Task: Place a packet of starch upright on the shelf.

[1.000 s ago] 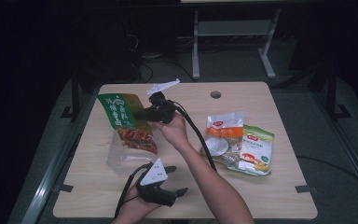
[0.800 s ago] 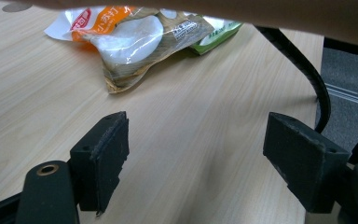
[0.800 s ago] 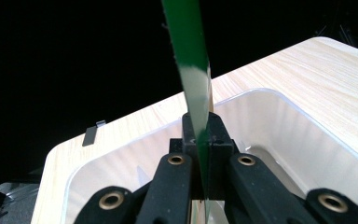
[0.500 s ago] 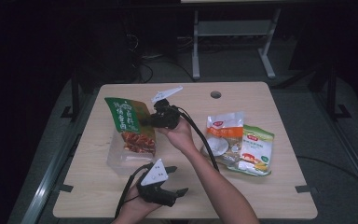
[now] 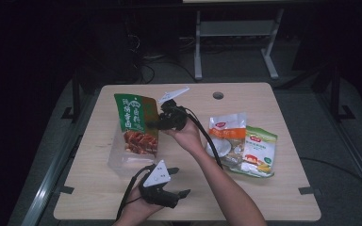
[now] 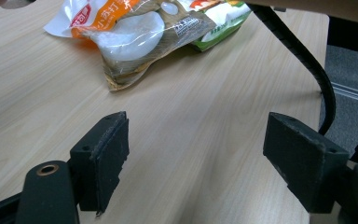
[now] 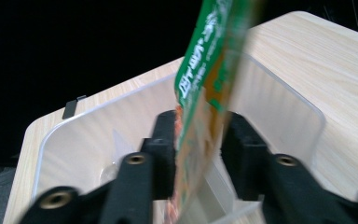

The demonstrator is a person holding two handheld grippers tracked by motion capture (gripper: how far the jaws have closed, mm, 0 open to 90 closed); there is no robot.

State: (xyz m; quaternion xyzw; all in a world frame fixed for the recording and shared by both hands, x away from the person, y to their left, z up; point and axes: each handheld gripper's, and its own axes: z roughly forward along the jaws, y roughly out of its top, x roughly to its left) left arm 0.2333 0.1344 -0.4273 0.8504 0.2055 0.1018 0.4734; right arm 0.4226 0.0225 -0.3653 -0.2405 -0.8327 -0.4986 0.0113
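Right gripper (image 5: 156, 123) sits over the clear plastic bin (image 5: 118, 160) at about 10 o'clock of table centre, pointing toward 9 o'clock. Its jaws have just been opening: in the right gripper view the green snack pouch (image 7: 205, 93) stands between the pads with a gap showing on at least one side, so the pads look parted rather than clamped; contact on the other pad can't be confirmed because of blur. Pouch stands upright in the bin, green top sticking above the rim, red-brown printed part down inside the walls (image 5: 139, 141). Left gripper (image 5: 176, 181) rests low near the table's 6 o'clock edge, jaws wide apart, nothing between them; the left gripper view has bare wooden table (image 6: 200, 130) between the pads. Two more packets at 3 o'clock of centre: an orange-and-white bag (image 5: 226, 134) overlapping a green-edged bag (image 5: 259, 153), well apart from the bin.
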